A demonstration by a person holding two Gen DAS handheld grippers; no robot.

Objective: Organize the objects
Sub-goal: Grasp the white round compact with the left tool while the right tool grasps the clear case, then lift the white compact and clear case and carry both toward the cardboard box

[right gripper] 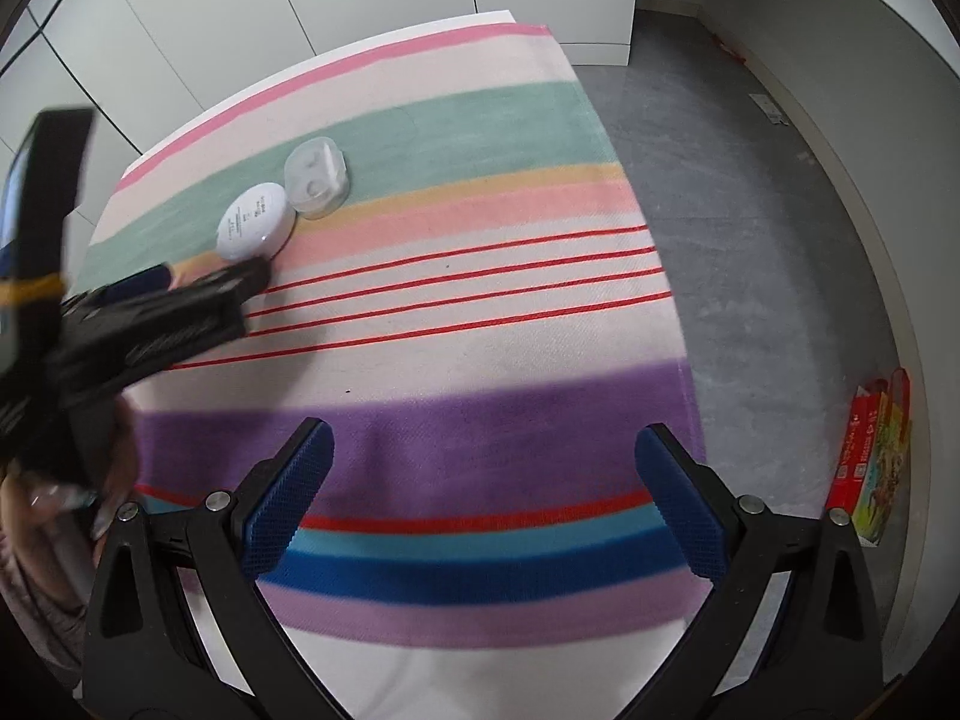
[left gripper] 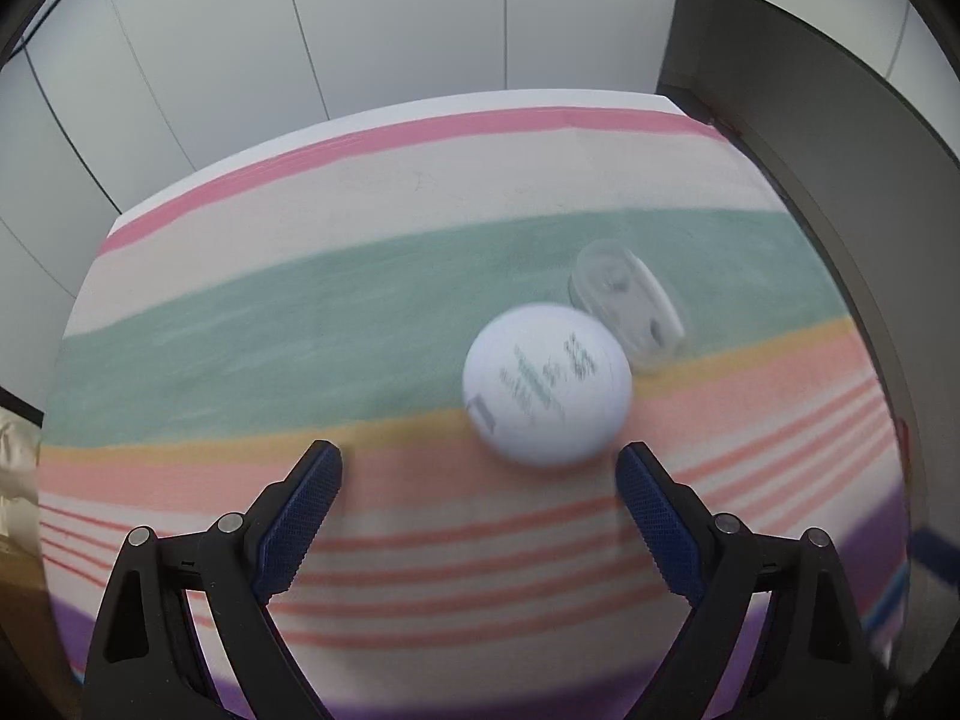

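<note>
Lying on the striped cloth (right gripper: 480, 324), round white plastic container with printed lid (left gripper: 547, 385), touching the clear plastic case (left gripper: 627, 306) behind it. Possibly skidding away (smooth lid) or knocking that case if clipped off-centre. Hovering just short of it, tilted steeply down: left gripper (left gripper: 480, 468), fingers spread, pinching nothing. Hanging over the purple stripe, well apart: right gripper (right gripper: 485, 450), likewise spread and empty.

Soft, even daylight is filling both views; motion blur is smearing the white round case (left gripper: 547, 384), and fisheye edges are bending and darkening.
</note>
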